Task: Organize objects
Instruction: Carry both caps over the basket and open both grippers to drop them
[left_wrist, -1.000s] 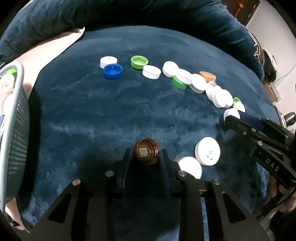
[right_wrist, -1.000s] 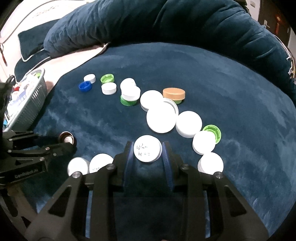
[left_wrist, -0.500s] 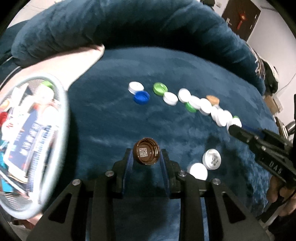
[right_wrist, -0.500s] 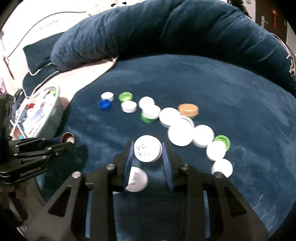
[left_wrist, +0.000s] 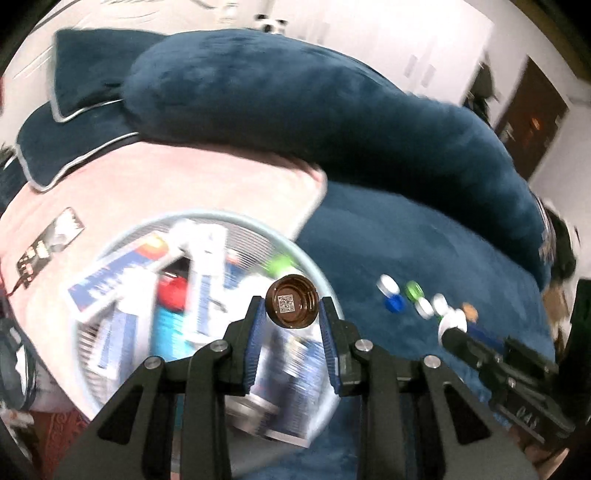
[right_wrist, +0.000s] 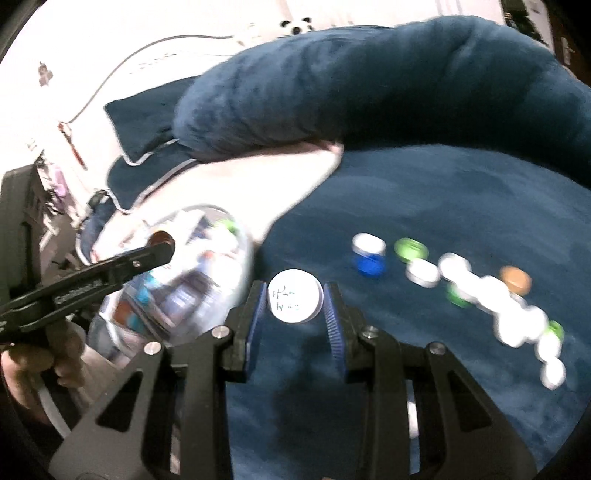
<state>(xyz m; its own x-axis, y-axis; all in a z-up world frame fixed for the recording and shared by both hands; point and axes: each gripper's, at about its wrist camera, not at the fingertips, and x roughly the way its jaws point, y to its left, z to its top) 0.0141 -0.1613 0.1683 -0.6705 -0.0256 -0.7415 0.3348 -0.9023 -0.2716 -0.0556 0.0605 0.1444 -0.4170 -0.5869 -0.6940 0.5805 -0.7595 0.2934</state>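
A round mesh basket (left_wrist: 314, 280), at the blue blanket's (left_wrist: 424, 236) left edge, holds blurred packets. Unlike a second ago, the left tool (left_wrist: 291, 317) now hangs over it, pinching a brown cap (left_wrist: 291, 302) bearing a code label; the right tool (right_wrist: 295, 306) pinches a scribbled white cap (right_wrist: 294, 295) above the blanket.

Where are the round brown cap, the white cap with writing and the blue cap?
Round brown plastic cap (left_wrist: 291, 306), left wrist view, its hollow inside.
Round white cap with writing (right_wrist: 294, 295), right wrist view, its flat face.
Small blue cap (right_wrist: 369, 264), right wrist view, its side.
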